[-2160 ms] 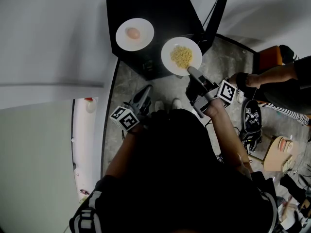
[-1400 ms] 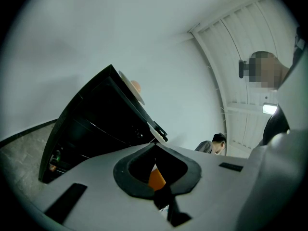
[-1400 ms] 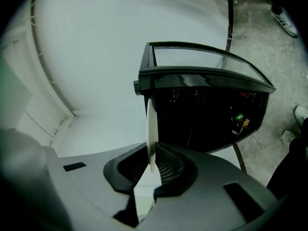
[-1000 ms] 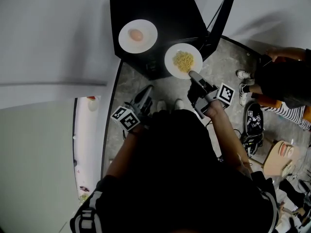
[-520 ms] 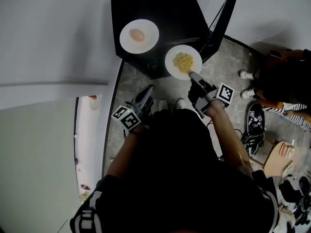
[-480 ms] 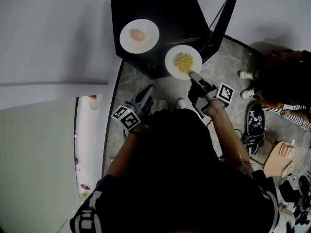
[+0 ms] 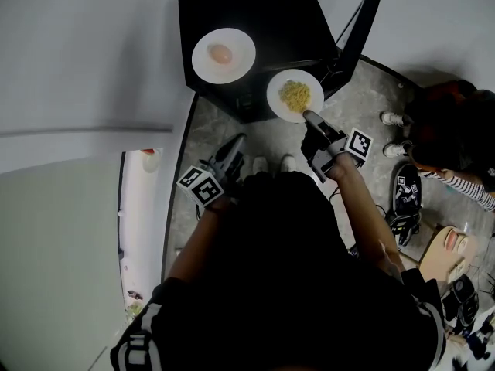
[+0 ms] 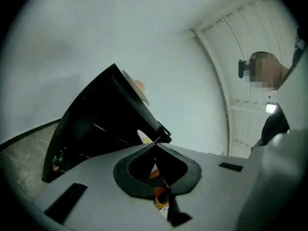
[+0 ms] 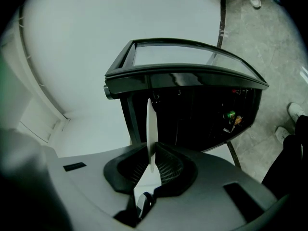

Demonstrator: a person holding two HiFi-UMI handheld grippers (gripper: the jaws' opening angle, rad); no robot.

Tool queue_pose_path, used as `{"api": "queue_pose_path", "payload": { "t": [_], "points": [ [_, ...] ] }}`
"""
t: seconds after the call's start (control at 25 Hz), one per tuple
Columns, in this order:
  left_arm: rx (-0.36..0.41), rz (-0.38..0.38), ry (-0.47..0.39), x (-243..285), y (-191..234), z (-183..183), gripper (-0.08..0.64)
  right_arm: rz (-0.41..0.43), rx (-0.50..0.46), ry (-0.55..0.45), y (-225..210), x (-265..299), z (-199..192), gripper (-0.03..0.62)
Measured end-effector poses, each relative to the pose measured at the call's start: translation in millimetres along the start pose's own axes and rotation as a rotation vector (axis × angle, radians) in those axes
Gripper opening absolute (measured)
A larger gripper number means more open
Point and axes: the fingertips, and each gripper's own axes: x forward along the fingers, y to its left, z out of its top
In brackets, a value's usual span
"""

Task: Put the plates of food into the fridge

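Black box-shaped fridge [image 7: 271,14] at far centre, 1 white round plate with brown egg [image 7: 237,62] on its top, 1 white round plate of yellow noodles [image 7: 277,99] just nearer and right, rim clamped by right gripper [image 7: 309,118], left gripper [image 7: 232,151] near left, jaws together, empty.

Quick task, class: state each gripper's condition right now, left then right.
Left gripper: jaws closed, nothing between them.
Right gripper: jaws closed on the rim of the plate of yellow food.
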Motion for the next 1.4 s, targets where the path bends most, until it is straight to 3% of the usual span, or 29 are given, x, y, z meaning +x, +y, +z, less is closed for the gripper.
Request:
{"api": "queue_pose_path", "payload": {
  "t": [0.96,1.4],
  "points": [
    [-0.01,0.02,-0.015,-5.6,2.7,-3.9,0.021,-0.042,-0.005,-0.028,-36.0,5.4,15.8,0.055],
    [-0.002,0.0,0.023,3.7,5.7,-13.8,0.021,-0.038,0.004,-0.046,-43.8,15.8,19.8,0.055]
  ]
}}
